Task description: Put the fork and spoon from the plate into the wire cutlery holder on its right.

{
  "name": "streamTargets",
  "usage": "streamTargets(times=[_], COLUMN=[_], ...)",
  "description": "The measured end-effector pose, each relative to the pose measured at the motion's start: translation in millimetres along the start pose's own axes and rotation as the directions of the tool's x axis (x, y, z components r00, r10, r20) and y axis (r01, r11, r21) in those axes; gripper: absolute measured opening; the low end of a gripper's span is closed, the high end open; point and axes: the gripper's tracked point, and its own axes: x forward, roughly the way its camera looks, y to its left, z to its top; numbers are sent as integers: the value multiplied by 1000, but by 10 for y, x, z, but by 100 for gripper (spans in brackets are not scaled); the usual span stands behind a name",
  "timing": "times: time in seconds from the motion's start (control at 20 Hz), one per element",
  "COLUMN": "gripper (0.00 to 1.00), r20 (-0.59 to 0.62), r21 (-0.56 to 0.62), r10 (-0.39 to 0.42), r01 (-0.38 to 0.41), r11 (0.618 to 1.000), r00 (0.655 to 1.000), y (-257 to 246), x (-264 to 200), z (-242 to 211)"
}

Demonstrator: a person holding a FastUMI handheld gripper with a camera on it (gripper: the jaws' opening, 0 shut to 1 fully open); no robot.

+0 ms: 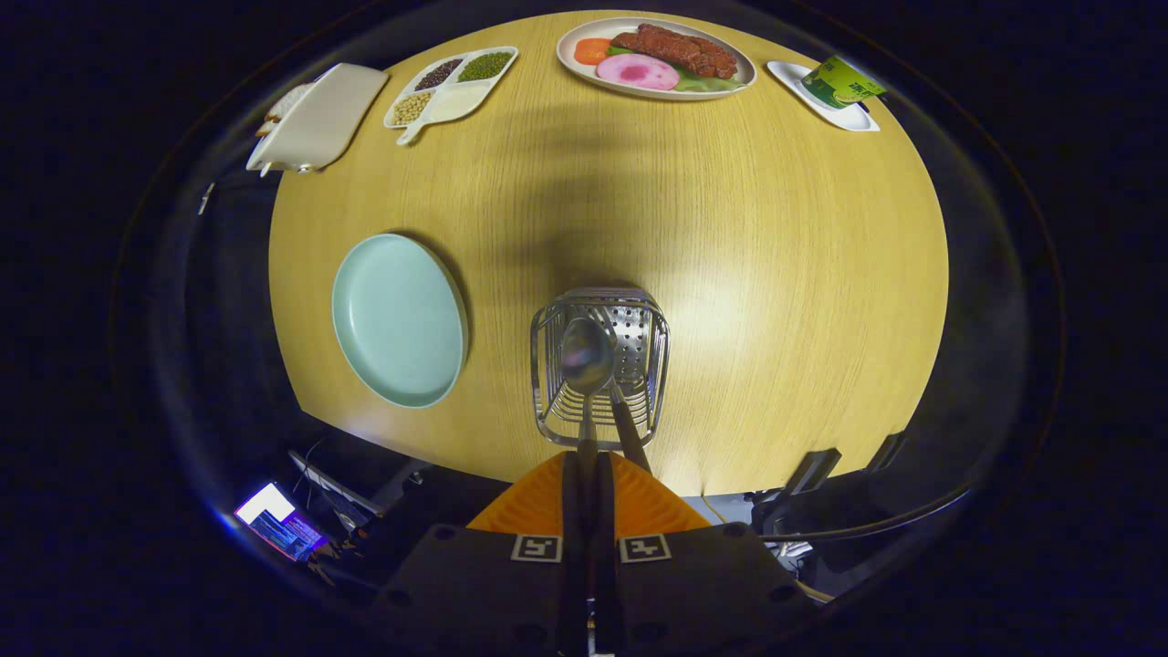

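Note:
My gripper hangs over the near edge of the wooden table, its orange fingers shut on the handle of a metal spoon. The spoon's bowl points away from me and sits above the opening of the wire cutlery holder, just ahead of the fingers. A dark, slim handle, seemingly the fork, leans out of the holder toward me, right of the spoon handle. The pale blue plate lies left of the holder with nothing on it.
At the far side of the table stand an oval plate of food, a divided dish of beans, a white tray and a small white dish holding a green packet. A lit screen glows below the table's near edge.

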Motion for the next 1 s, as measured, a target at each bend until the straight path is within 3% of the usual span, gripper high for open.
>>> streamTargets(times=[0.2,0.3,0.35,0.55,0.65,0.75,1.0], gripper=[15,39,59,92,100,100,100], r20=[31,77,102,284,421,554,800], r21=[12,26,33,31,6,-8,-21], r10=[21,30,37,28,10,0,-20], r01=[-22,-32,-40,-38,-13,5,62], r11=[1000,999,999,999,1000,1000,998], r00=[999,997,994,958,907,832,599], y=[89,116,135,96,64,50,-24], x=[34,-14,-53,-290,-503,-785,-1502], z=[105,149,178,312,403,458,444])
